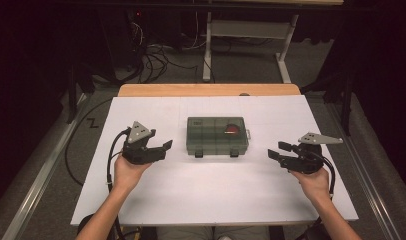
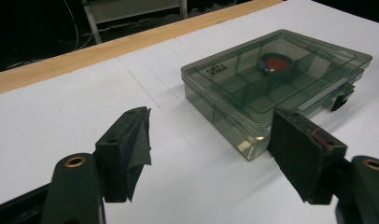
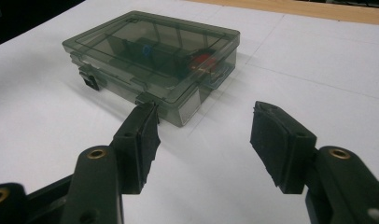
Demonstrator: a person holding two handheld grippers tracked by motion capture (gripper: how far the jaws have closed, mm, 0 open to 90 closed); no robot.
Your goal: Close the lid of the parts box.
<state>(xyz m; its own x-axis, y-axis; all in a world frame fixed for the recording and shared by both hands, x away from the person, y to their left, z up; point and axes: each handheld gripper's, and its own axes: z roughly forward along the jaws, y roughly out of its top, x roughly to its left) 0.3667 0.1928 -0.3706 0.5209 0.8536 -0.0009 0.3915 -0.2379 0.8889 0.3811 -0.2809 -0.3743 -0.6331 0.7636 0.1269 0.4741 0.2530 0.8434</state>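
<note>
High view: one box (image 1: 217,136), smoky translucent plastic, lid closed, lying flat near the middle of the white tabletop (image 1: 156,200), somewhat nearer the far edge than the near one. Long axis runs left to right, parallel to the near edge. Two dark latches (image 1: 198,154) sit on the long side facing the person; a small clear tab sticks out from the right short end. Dividers show through the lid as a grid of compartments. One red item (image 1: 232,129) lies inside, in a compartment toward the far right corner of the box.

Left gripper (image 1: 162,148): held in the left hand (image 1: 127,171), left of the box and well apart from it, jaws pointing right toward the box's left short end. Jaws stand wide, nothing between them. Grey three-cornered plate on top.

Right gripper (image 1: 279,150): held in the right hand (image 1: 313,182), right of the box and apart from it, jaws pointing left toward the box's right end. Jaws stand wide, nothing between them.

Left gripper view: box (image 2: 276,84) seen corner-on beyond the two black pads (image 2: 138,144), its near corner lying just behind the right-hand pad; red item (image 2: 276,63) visible under the lid.

Right gripper view: box (image 3: 152,56) seen corner-on, a latch (image 3: 90,83) on its left-facing long side; red item (image 3: 201,62) and a small blue item (image 3: 147,50) show through the lid. Pads (image 3: 276,140) clear of the box.

Wooden strip (image 1: 208,90) runs along the tabletop's far edge.
</note>
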